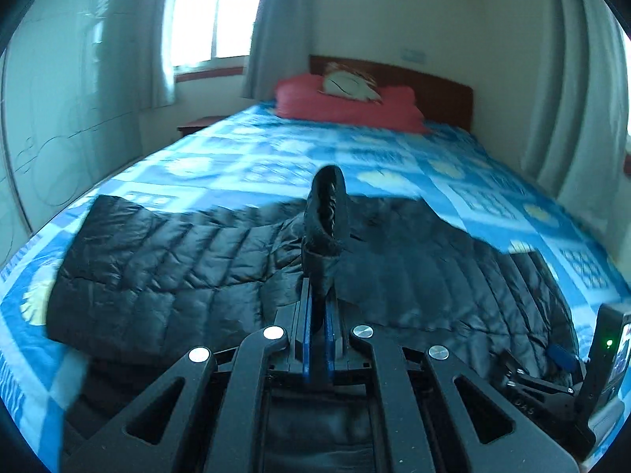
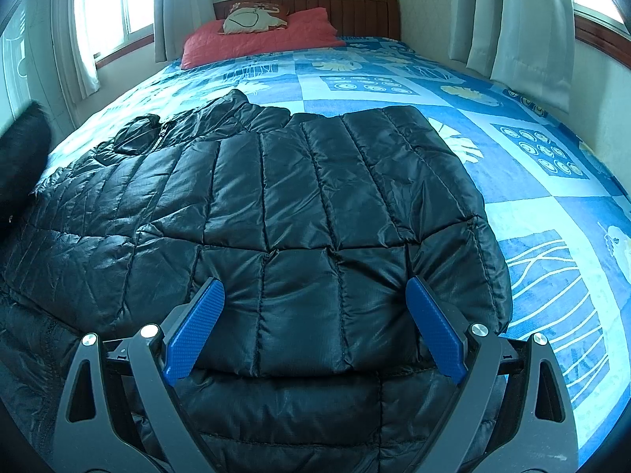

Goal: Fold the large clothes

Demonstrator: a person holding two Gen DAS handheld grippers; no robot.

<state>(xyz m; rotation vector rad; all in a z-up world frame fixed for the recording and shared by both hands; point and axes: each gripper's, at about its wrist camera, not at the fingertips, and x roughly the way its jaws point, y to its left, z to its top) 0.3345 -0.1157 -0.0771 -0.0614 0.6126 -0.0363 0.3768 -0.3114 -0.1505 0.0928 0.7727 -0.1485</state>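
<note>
A black quilted puffer jacket (image 1: 165,260) lies spread across the near part of the bed. My left gripper (image 1: 318,293) is shut on a bunched piece of the jacket, probably a sleeve end (image 1: 325,220), which stands up above the fingers, lifted over the rest. In the right wrist view the jacket (image 2: 295,197) shows a folded-over panel on top. My right gripper (image 2: 315,291) stands wide open low over the jacket's near edge, its blue pads (image 2: 195,331) apart on either side of the fabric and not pressing it. The right gripper (image 1: 552,382) also shows at the lower right of the left wrist view.
The bed has a blue patterned cover (image 2: 532,216) with a red quilt (image 2: 256,39), a printed pillow (image 2: 252,17) and a wooden headboard (image 2: 355,12) at its far end. Curtains (image 2: 524,23) hang right, a window (image 1: 213,12) left. A dark blur (image 2: 23,157) sits at the left edge.
</note>
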